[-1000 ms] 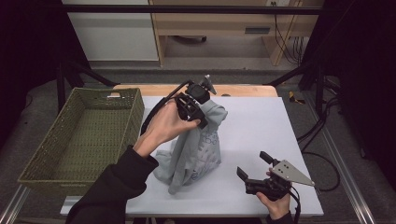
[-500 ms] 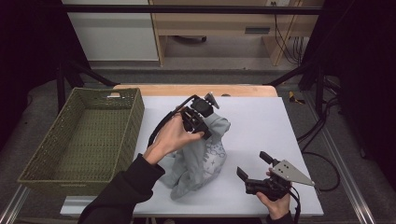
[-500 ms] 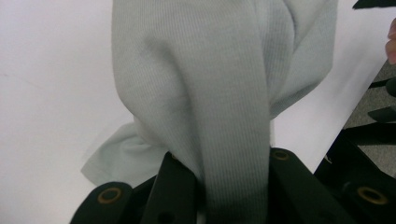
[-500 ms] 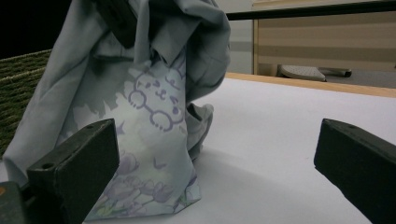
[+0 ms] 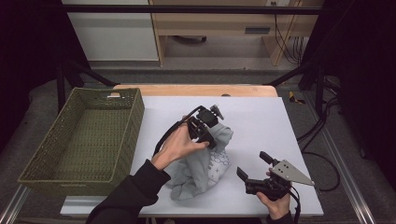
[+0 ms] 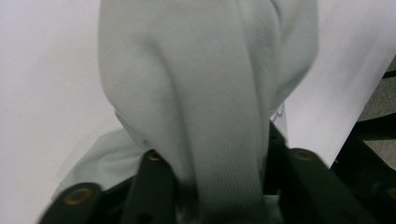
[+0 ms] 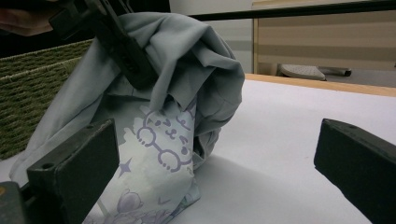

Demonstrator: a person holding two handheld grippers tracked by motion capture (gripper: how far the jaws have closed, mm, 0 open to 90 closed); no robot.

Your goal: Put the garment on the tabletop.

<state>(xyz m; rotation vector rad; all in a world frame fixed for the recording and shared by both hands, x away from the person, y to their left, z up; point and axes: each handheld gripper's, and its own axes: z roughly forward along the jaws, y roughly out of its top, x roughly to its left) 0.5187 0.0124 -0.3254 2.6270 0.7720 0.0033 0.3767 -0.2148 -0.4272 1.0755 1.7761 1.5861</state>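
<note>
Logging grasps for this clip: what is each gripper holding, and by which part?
Left gripper pinches the grey garment by a bunched upper fold. Right gripper is open, holding nothing.

The high view looks forward and down from above the near edge of the table (image 5: 280,121), with the basket (image 5: 84,140) at left of frame and floor and furniture across the top. The left gripper view sits very close to the cloth (image 6: 205,93), looking steeply down past its jaws onto the white tabletop. The right gripper view rides low near the tabletop, looking level across it at the cloth (image 7: 177,107) from nearby. All three views share the cloth (image 5: 205,163) and the tabletop around it.
</note>
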